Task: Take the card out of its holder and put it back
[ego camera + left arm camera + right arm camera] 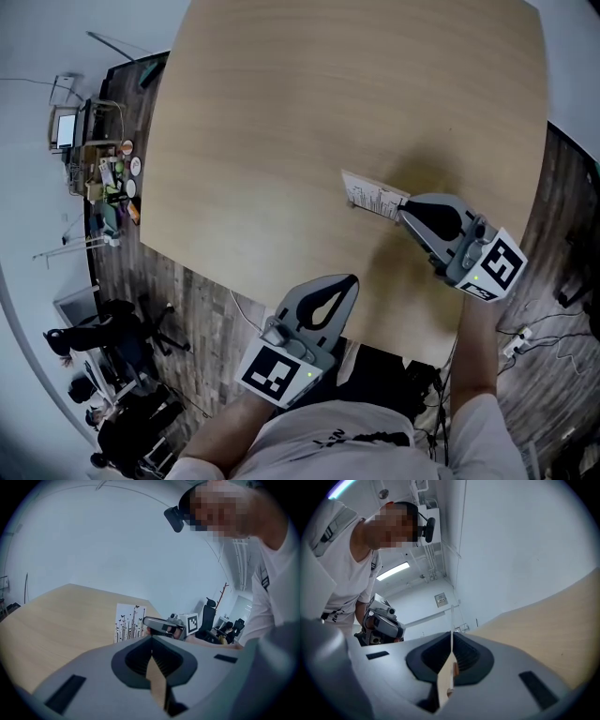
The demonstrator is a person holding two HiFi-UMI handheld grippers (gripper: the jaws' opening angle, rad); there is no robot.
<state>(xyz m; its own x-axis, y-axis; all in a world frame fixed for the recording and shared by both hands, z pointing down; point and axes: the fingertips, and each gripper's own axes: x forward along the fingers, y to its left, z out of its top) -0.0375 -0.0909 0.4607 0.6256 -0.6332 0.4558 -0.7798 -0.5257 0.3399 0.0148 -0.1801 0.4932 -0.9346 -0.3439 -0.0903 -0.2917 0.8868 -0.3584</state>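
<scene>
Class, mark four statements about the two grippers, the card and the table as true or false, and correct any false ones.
1. The right gripper is shut on the white card printed with black grasses. True.
2. The left gripper also grips that card. False: it sits near the table's near edge, jaws together, apart from the card.
3. The card lies flat on the table. False: the left gripper view shows it standing upright.
4. The light wooden table has a plain top with visible grain. True.
</scene>
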